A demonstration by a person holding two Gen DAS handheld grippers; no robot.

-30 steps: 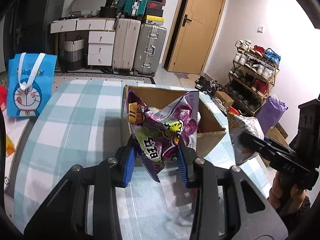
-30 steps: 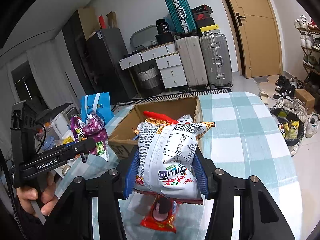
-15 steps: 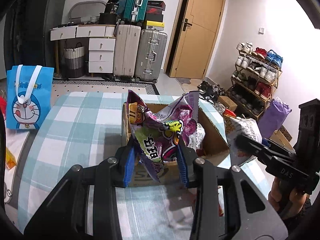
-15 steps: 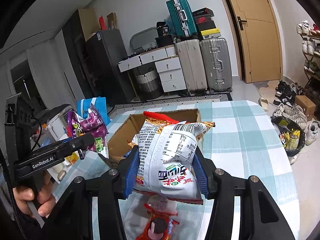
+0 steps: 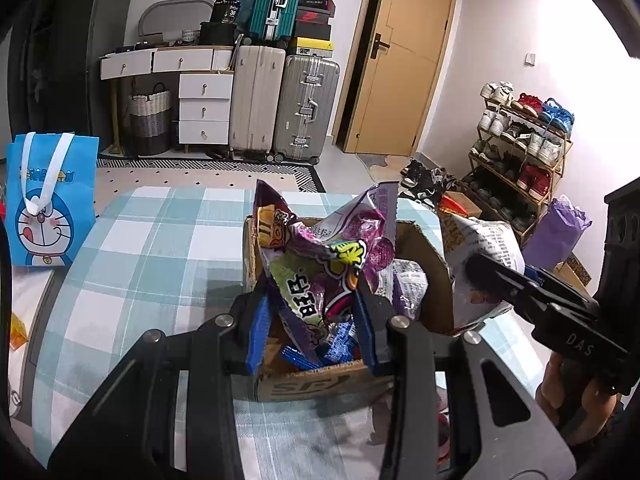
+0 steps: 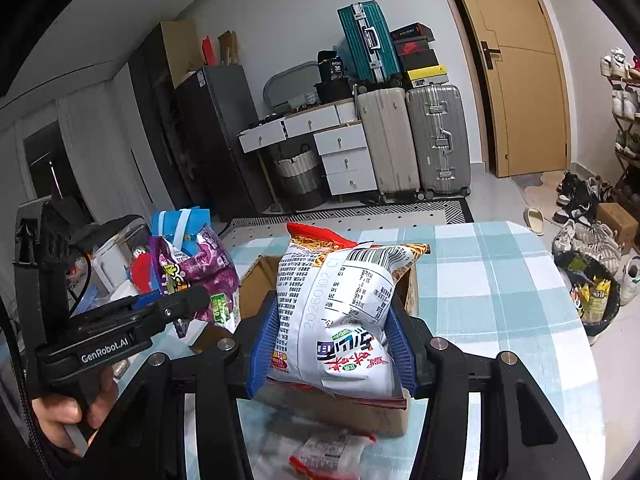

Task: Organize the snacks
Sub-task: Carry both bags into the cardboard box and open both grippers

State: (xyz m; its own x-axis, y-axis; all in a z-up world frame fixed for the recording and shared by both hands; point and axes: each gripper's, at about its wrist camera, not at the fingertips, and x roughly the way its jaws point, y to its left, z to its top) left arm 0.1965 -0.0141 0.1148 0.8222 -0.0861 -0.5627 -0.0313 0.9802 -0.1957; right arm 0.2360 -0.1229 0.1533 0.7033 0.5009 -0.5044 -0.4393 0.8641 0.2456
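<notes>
My left gripper (image 5: 310, 328) is shut on a purple snack bag (image 5: 328, 264) and holds it over the open cardboard box (image 5: 316, 386) on the checked tablecloth. Blue packets (image 5: 336, 350) lie inside the box. My right gripper (image 6: 332, 344) is shut on a white and orange snack bag (image 6: 340, 304), held above the same box (image 6: 256, 284). The right gripper and its bag also show at the right of the left wrist view (image 5: 480, 252); the left gripper and purple bag also show at the left of the right wrist view (image 6: 192, 272).
A red and white snack packet (image 6: 328, 452) lies on the table in front of the box. A blue Doraemon bag (image 5: 44, 200) stands left of the table. Suitcases (image 5: 280, 100), drawers and a shoe rack (image 5: 520, 140) stand beyond the table.
Both grippers have risen and moved forward with their bags, so both bags now hang over the box rather than in front of it.
</notes>
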